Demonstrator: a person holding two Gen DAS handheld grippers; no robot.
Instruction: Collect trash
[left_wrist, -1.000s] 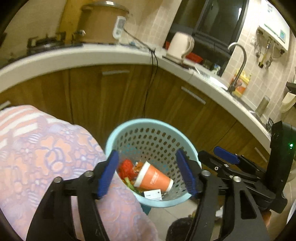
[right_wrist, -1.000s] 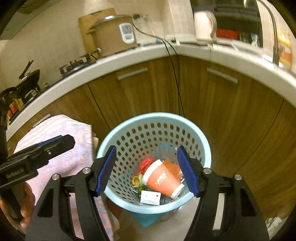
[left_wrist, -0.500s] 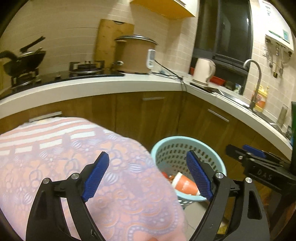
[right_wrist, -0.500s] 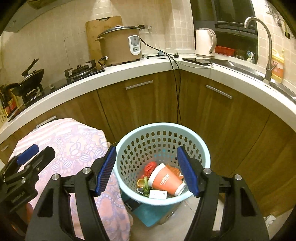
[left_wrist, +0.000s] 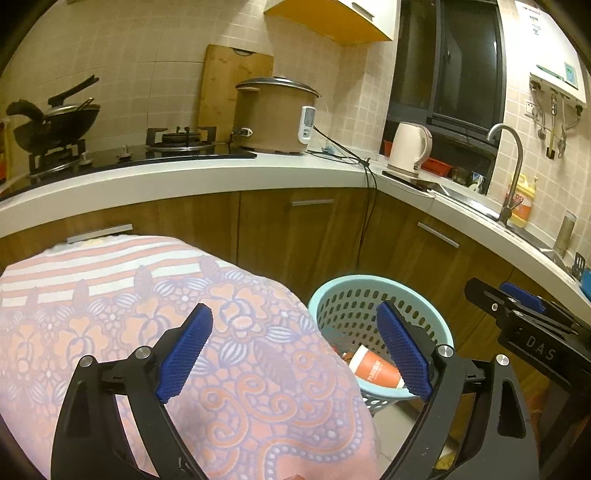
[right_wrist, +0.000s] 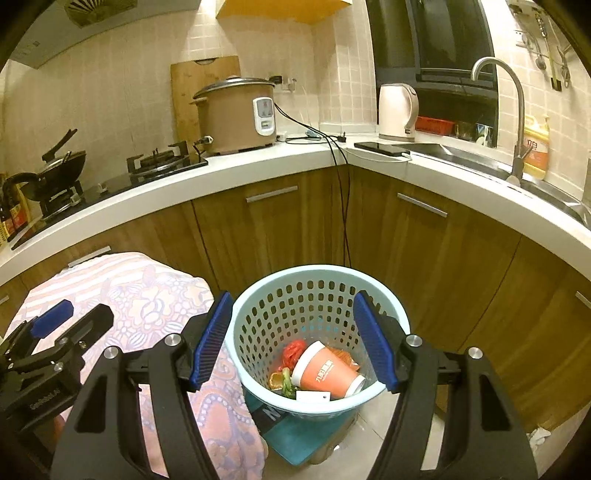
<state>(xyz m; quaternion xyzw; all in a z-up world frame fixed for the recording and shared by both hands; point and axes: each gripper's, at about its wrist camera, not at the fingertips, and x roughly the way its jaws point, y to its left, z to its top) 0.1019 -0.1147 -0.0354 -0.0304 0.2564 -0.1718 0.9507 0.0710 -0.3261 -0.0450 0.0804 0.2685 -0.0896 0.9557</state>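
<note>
Basket (right_wrist: 321, 291) at lower centre holds an orange cup (right_wrist: 325, 373). Left gripper (left_wrist: 295, 354) jaws, just widened, and right gripper (right_wrist: 291, 343) jaws stand apart, empty.

A: What sits on the white countertop (right_wrist: 295, 158)?

B: A brown rice cooker (right_wrist: 236, 114) with a wooden cutting board (right_wrist: 188, 92) leaning on the tiles behind it, a gas burner (right_wrist: 162, 162) to its left, and a black wok (right_wrist: 55, 166) further left

A: And toward the sink?

B: A cream electric kettle (right_wrist: 397, 110), a dark phone (right_wrist: 380, 147) lying flat near it, a curved steel faucet (right_wrist: 517, 110), and a yellow bottle (right_wrist: 535, 147) just beside the faucet. A floral pink cloth (left_wrist: 166, 332) covers something low before the wooden cabinets (right_wrist: 424, 251)
</note>
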